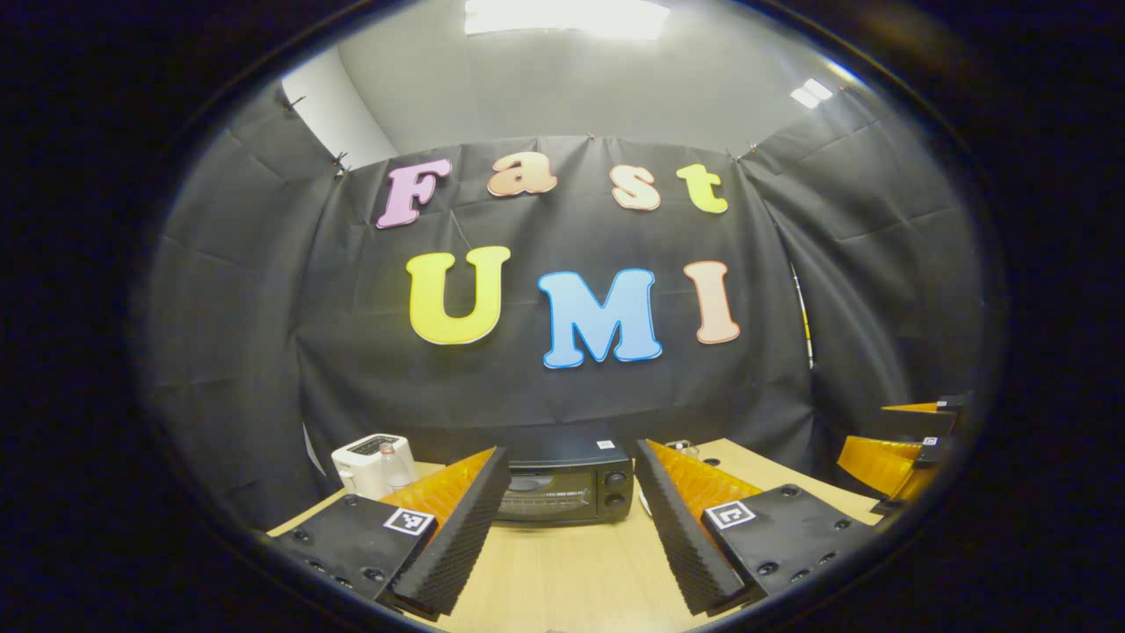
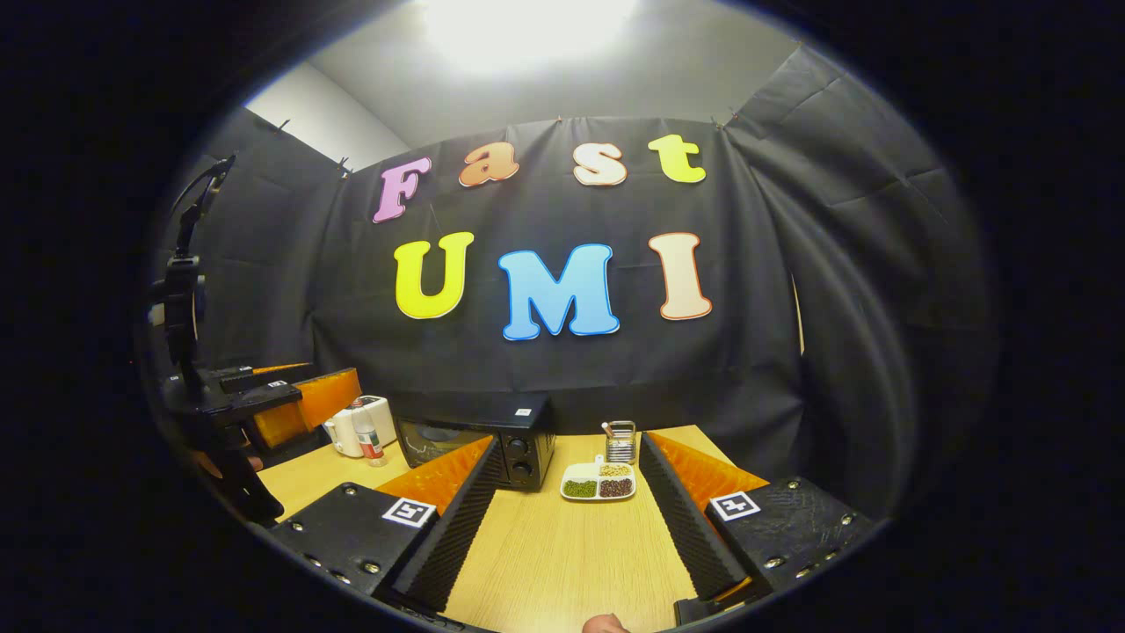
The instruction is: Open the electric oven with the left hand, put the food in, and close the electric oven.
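A black electric oven (image 1: 562, 490) stands at the far side of the wooden table with its glass door closed and two knobs on its right. In the left gripper view my left gripper (image 1: 567, 536) is open, its fingers framing the oven from a distance. In the right gripper view the oven (image 2: 479, 444) sits left of centre. A white divided plate of food (image 2: 599, 483) lies to its right on the table. My right gripper (image 2: 562, 527) is open and empty, well short of the plate. The left gripper (image 2: 264, 400) shows at the left there.
A white toaster (image 1: 373, 466) with a small bottle (image 1: 389, 464) beside it stands left of the oven. A metal holder (image 2: 620, 441) stands behind the plate. The wooden table (image 2: 571, 554) runs up to the black cloth wall. The right gripper (image 1: 905, 444) shows at the right edge.
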Demonstrator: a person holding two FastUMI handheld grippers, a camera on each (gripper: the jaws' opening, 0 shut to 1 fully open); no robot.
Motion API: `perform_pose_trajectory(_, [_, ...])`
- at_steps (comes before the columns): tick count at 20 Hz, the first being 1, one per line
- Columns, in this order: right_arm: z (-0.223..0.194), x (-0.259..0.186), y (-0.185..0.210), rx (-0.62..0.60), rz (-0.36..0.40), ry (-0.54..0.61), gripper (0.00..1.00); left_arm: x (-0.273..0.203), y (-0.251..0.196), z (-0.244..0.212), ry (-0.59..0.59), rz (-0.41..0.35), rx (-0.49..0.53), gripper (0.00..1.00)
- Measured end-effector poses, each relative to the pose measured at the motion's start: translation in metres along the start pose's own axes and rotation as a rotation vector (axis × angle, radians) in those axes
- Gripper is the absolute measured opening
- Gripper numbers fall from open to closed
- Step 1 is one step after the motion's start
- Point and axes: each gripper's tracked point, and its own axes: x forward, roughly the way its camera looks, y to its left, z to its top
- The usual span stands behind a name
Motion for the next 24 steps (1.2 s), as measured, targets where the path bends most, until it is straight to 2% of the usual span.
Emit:
perform_pose_trajectory(4, [0.01, -0.014, 0.013, 0.011, -0.006, -0.034, 0.98, -0.025, 0.008, 0.01, -0.02, -0.004, -0.031, 1.0])
perform_pose_trajectory(7, [0.015, -0.023, 0.022, 0.013, -0.028, -0.046, 0.98, -0.041, 0.02, 0.017, -0.038, -0.015, -0.018, 1.0])
perform_pose_trajectory(9, [0.024, -0.028, 0.026, 0.011, -0.052, -0.065, 0.98, -0.05, 0.03, 0.02, -0.05, -0.01, -0.015, 0.96])
perform_pose_trajectory(11, [0.027, -0.03, 0.03, 0.004, -0.066, -0.077, 0.98, -0.059, 0.041, 0.021, -0.059, -0.002, -0.024, 1.0])
perform_pose_trajectory(13, [0.031, -0.03, 0.034, -0.005, -0.073, -0.086, 0.98, -0.066, 0.05, 0.017, -0.051, 0.004, -0.029, 0.96])
perform_pose_trajectory(14, [0.031, -0.031, 0.038, -0.004, -0.072, -0.084, 0.98, -0.069, 0.055, 0.013, -0.042, 0.007, -0.027, 1.0])
perform_pose_trajectory(16, [0.033, -0.029, 0.045, 0.019, -0.066, -0.085, 0.98, -0.075, 0.064, 0.012, -0.04, 0.012, -0.019, 0.96])
perform_pose_trajectory(18, [0.036, -0.029, 0.058, 0.028, -0.043, -0.078, 0.98, -0.084, 0.076, 0.016, -0.054, 0.033, -0.007, 1.0])
perform_pose_trajectory(19, [0.04, -0.029, 0.061, 0.02, -0.036, -0.083, 0.98, -0.088, 0.081, 0.018, -0.06, 0.041, -0.006, 0.91])
perform_pose_trajectory(21, [0.047, -0.031, 0.072, 0.007, -0.017, -0.095, 0.98, -0.093, 0.086, 0.013, -0.05, 0.043, -0.019, 1.0])
perform_pose_trajectory(24, [0.057, -0.033, 0.087, -0.011, 0.006, -0.123, 0.98, -0.102, 0.102, 0.017, -0.056, 0.071, -0.023, 1.0])
